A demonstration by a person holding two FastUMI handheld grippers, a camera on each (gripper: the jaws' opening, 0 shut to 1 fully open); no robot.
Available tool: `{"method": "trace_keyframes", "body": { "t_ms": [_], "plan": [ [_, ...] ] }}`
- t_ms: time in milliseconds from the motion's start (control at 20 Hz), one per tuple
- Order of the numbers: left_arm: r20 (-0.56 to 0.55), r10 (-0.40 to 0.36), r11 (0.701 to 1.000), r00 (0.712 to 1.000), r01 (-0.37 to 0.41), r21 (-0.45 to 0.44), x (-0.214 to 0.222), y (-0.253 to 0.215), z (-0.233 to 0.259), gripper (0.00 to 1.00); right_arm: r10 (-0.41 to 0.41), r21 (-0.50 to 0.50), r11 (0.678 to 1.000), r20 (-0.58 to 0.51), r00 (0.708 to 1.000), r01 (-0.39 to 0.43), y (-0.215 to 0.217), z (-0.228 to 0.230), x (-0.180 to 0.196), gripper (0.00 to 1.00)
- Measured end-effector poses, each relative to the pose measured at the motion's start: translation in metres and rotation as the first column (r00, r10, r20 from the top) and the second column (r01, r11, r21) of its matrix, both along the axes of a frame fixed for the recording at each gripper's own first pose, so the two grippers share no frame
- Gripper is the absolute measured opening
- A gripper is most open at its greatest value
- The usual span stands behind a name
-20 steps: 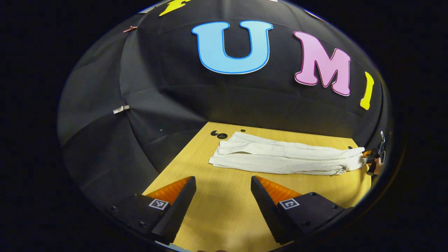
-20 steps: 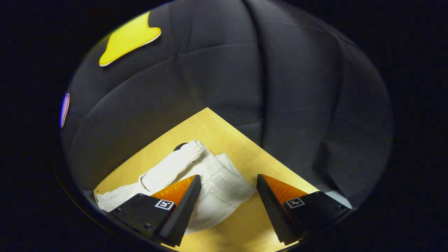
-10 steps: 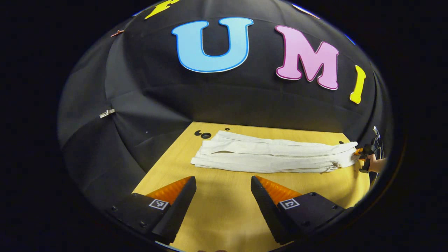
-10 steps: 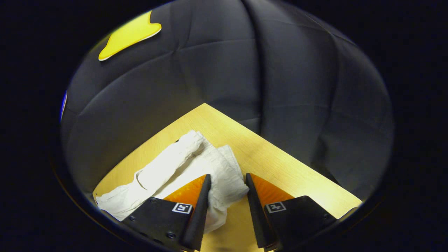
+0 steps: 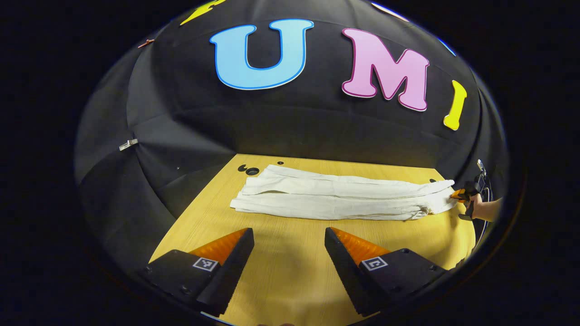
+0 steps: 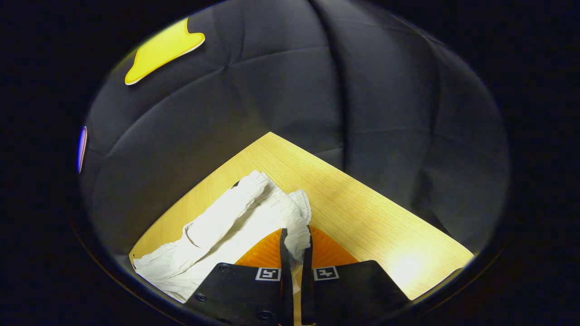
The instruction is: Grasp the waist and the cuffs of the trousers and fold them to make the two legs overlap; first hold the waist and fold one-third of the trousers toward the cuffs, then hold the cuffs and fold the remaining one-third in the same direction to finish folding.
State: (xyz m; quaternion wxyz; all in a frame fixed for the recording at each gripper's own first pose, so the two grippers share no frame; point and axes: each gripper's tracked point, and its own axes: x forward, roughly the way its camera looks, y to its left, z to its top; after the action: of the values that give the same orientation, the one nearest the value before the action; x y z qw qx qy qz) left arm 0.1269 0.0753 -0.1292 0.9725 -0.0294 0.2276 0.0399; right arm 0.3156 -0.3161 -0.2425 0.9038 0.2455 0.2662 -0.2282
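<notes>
White trousers (image 5: 340, 197) lie stretched across the far half of the wooden table (image 5: 290, 267), their two legs side by side, cuffs at the left end. My left gripper (image 5: 289, 240) hangs open over bare table, well short of the cuffs. In the right gripper view the gathered waist (image 6: 272, 208) is bunched up and slightly raised, and my right gripper (image 6: 295, 242) is shut on its near edge. The left gripper view also shows that right gripper (image 5: 462, 194) with a hand (image 5: 487, 209) at the trousers' right end.
Black cloth walls close in the table on the far side and both ends. Small dark holes (image 5: 249, 170) sit in the table near the cuffs. Bare wood (image 6: 376, 217) stretches to the right of the waist up to the table's corner.
My right gripper closed from wide open onto the waist and gathered the cloth. My left gripper's view swung right, so the trousers shifted leftward in it; its jaws stayed open.
</notes>
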Motion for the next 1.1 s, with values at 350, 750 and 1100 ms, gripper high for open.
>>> {"method": "trace_keyframes", "body": {
  "t_ms": [350,750,1100],
  "plan": [
    [0.015,-0.021,1.0,1.0,0.02,0.007,0.004,-0.007,-0.004,0.99,0.105,-0.18,0.98,0.078,0.991,-0.09,0.007,0.06,0.013,0.11],
    [0.016,-0.01,0.998,1.0,0.011,-0.064,-0.017,-0.002,-0.016,0.99,0.338,-0.343,0.901,0.171,0.926,-0.265,0.044,0.151,-0.005,0.11],
    [0.024,0.023,0.998,0.999,-0.021,-0.066,-0.03,0.026,-0.021,1.0,0.471,-0.341,0.858,0.223,0.853,-0.384,0.052,0.179,-0.024,0.1]
  ]
}}
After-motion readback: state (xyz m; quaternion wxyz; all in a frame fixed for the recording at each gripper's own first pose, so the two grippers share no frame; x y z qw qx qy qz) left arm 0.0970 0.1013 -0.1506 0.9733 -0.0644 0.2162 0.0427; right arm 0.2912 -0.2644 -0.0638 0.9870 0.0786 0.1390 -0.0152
